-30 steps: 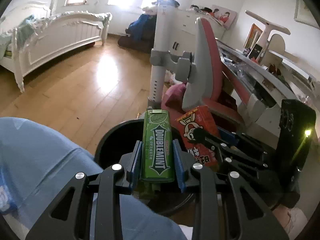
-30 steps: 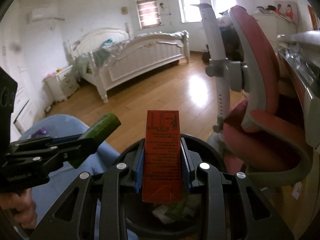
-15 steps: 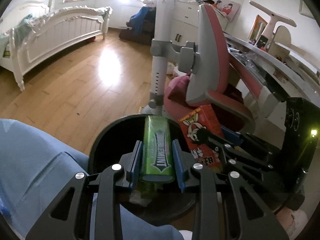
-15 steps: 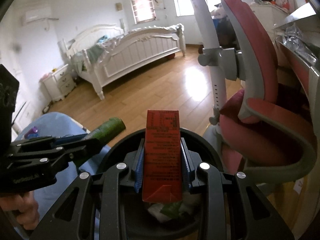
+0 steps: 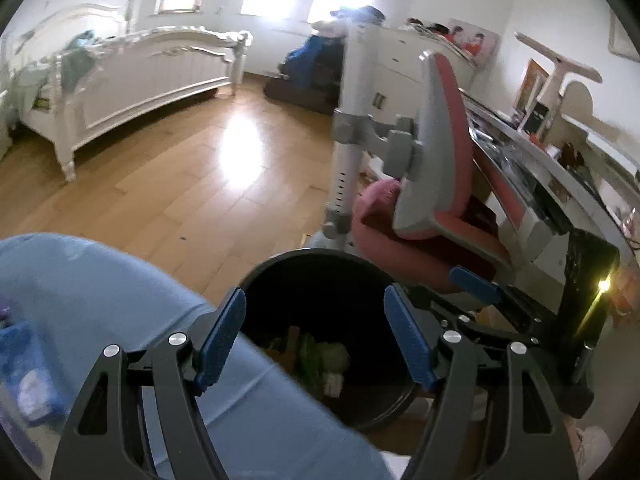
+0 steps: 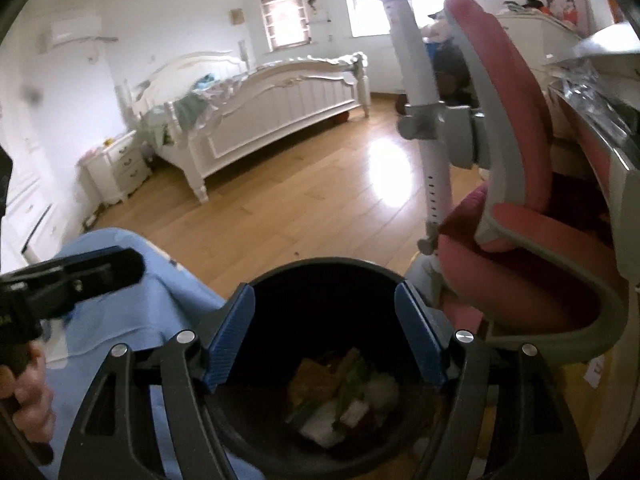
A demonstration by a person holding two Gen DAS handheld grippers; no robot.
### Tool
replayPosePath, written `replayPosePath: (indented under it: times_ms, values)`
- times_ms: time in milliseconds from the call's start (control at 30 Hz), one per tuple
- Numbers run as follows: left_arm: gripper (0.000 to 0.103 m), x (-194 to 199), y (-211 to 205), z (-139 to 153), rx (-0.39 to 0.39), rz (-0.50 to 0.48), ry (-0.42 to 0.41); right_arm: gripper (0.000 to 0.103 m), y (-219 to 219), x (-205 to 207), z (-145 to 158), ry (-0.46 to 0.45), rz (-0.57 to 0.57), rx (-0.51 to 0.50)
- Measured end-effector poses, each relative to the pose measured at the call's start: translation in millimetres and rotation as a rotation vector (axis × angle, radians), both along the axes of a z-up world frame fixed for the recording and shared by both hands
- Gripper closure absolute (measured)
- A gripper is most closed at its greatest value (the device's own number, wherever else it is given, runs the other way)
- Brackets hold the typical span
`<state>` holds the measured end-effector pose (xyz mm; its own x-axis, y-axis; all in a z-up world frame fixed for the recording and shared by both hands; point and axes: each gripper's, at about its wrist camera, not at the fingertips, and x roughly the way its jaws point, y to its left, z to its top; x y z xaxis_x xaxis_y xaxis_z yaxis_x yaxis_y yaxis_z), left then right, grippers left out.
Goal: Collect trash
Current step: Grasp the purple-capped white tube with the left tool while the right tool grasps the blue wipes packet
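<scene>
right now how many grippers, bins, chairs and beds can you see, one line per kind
grippers: 2, the left gripper and the right gripper, both with jaws opening and nothing between them
black bins: 1, trash inside
pink chairs: 1
white beds: 1
total: 5

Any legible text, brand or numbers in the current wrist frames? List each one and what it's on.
No text can be read in either view.
Trash in the black bin: wrappers show colour patches only, print blurred.
Framed picture on the desk: too small and blurred to read.
Paper on the floor by the pink chair: marks present, not legible.
Left gripper and right gripper: no marking readable.
</scene>
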<state>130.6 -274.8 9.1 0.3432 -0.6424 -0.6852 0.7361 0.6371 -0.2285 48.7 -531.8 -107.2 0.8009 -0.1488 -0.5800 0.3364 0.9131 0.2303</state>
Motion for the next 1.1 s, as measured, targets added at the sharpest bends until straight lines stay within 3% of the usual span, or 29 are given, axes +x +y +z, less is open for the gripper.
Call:
replayPosePath:
  times_ms: [100,400,600,667,833,933,1100]
  values:
    - [0.031,7,31,6,0.001,0.031,-0.013,0.03,18,7,6,-0.007,0.059,0.011]
    - [0.031,36,122,15,0.125,0.124,-0.097,0.03,106,48,31,0.002,0.307,0.04]
    - [0.037,66,178,16,0.281,0.153,-0.208,0.03,180,82,40,0.058,0.518,0.053]
    - [0.037,83,193,10,0.322,0.14,-0.221,0.03,204,95,41,0.082,0.568,0.042]
    - [0.056,118,206,-13,0.422,0.056,-0.176,0.03,247,129,39,0.138,0.65,0.059]
    - [0.057,129,206,-23,0.478,-0.006,-0.195,0.03,260,145,36,0.164,0.649,0.049]
    - [0.061,145,202,-29,0.481,-0.064,-0.174,0.031,269,165,33,0.204,0.631,0.03]
